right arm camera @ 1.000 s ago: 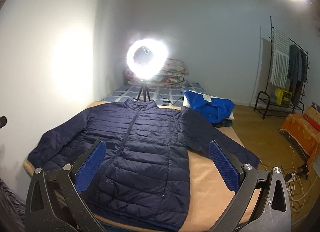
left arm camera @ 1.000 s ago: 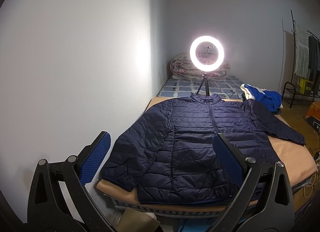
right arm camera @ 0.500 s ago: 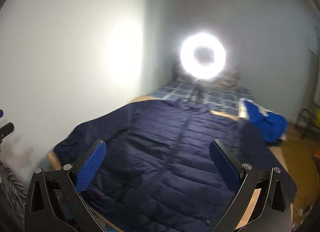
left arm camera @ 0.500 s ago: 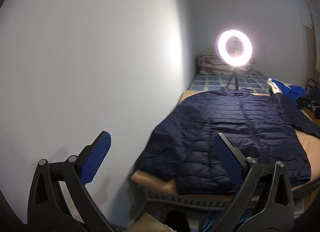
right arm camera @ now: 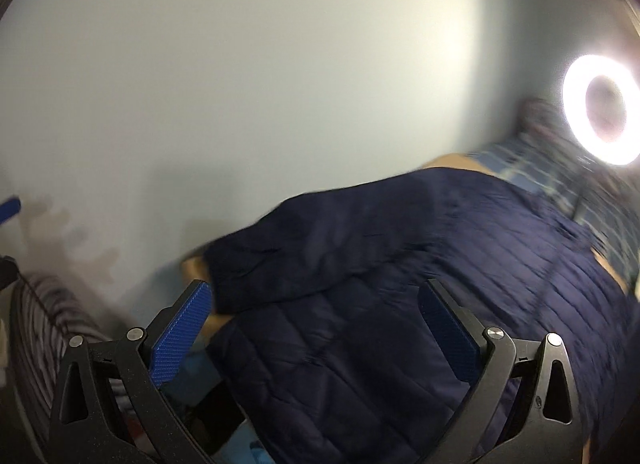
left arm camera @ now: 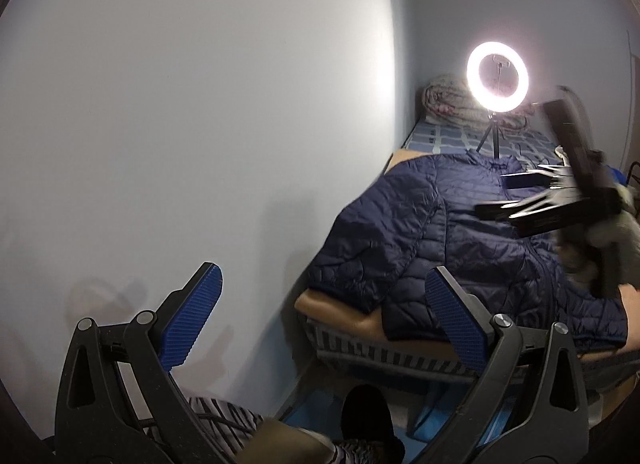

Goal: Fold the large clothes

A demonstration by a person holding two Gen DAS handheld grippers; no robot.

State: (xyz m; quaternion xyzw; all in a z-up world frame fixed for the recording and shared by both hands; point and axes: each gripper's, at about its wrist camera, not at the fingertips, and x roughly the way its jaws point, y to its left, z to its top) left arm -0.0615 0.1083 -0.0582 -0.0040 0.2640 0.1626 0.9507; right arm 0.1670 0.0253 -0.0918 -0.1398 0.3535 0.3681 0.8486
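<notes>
Both cameras are swinging toward the wall side since a second ago. Left wrist view: the left tool (left arm camera: 322, 318) is hanging with its fingers apart, empty, off the bed's (left arm camera: 340, 306) near wall-side corner, where the navy quilted puffer jacket (left arm camera: 404, 236) is lying flat. Right wrist view: the right tool (right arm camera: 314, 334) is hovering spread over the jacket's hem, gripping nothing. Judging by this, the fold is starting; next comes pinching the wall-side sleeve (right arm camera: 304, 240).

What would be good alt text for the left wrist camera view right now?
A dark navy quilted puffer jacket lies spread flat on a tan-covered bed beside a white wall. The open left claw, with blue ribbed pads, frames the foreground, while the black right claw reaches over the jacket. A glowing ring light stands behind on a tripod.
</notes>
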